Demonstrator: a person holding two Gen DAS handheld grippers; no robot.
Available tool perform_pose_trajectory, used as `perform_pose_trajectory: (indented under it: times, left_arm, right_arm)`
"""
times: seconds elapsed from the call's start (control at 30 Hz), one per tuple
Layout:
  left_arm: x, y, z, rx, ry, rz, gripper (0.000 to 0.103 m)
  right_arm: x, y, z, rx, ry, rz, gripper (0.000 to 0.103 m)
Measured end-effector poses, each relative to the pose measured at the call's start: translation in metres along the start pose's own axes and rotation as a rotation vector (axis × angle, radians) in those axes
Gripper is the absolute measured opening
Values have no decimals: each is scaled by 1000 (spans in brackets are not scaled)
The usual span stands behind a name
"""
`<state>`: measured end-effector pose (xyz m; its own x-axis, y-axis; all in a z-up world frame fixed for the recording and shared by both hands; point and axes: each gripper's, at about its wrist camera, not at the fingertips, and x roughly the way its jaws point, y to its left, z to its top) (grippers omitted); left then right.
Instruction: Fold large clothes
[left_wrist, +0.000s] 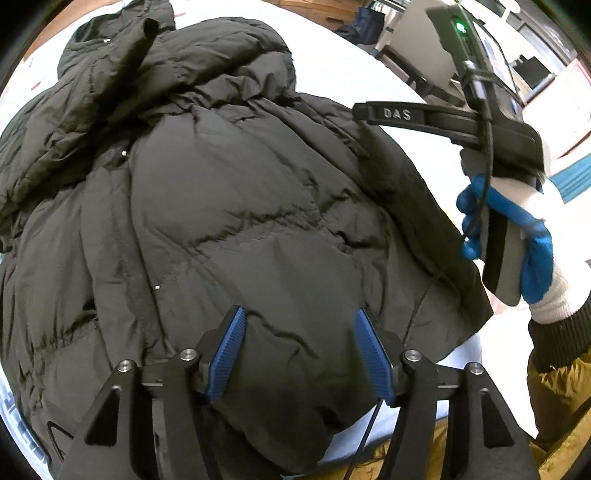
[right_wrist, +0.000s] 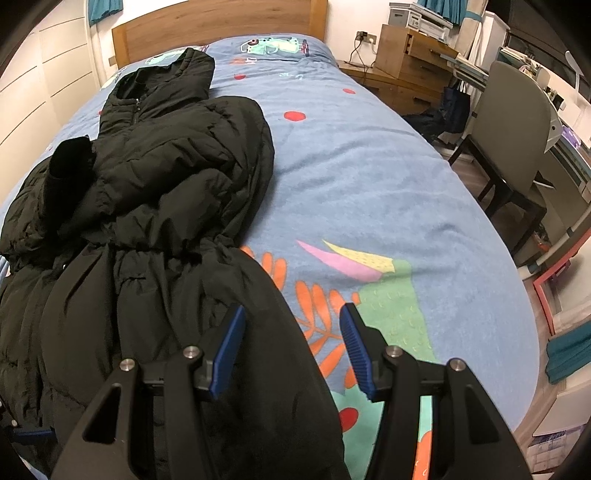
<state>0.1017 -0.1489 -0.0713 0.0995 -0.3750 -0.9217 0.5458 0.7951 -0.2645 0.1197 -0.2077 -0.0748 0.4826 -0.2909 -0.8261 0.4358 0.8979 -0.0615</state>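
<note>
A black puffer coat (right_wrist: 155, 206) lies lengthwise on the left half of the bed, its hood toward the headboard and a sleeve folded over its chest. In the left wrist view the coat (left_wrist: 221, 206) fills the frame. My left gripper (left_wrist: 301, 350) points down over its lower hem, jaws apart, with puffy fabric bulging between the blue pads but not pinched. My right gripper (right_wrist: 291, 350) stands open over the coat's right edge, its left pad above black fabric and its right pad above the sheet. One of its fingers (left_wrist: 399, 114) shows in the left view, held by a gloved hand (left_wrist: 535, 236).
The bed's blue patterned sheet (right_wrist: 369, 177) stretches bare to the right of the coat, up to the wooden headboard (right_wrist: 221, 26). Past the right bed edge stand a grey chair (right_wrist: 509, 122) and wooden drawers (right_wrist: 406, 55). The person's mustard-coloured clothing (left_wrist: 554, 424) is close at the near edge.
</note>
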Motion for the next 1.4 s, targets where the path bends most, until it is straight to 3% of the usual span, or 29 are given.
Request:
perform_pose_trajectory:
  times: [0.7,1.4]
  left_arm:
    - [25,-17,-2,49,44,-49,65]
    - [23,-31,-9,87,52,-59,65]
  right_arm:
    - [12,-4,-2,6,14,-3,52]
    - [14,-4,-2,7,15,-1,52]
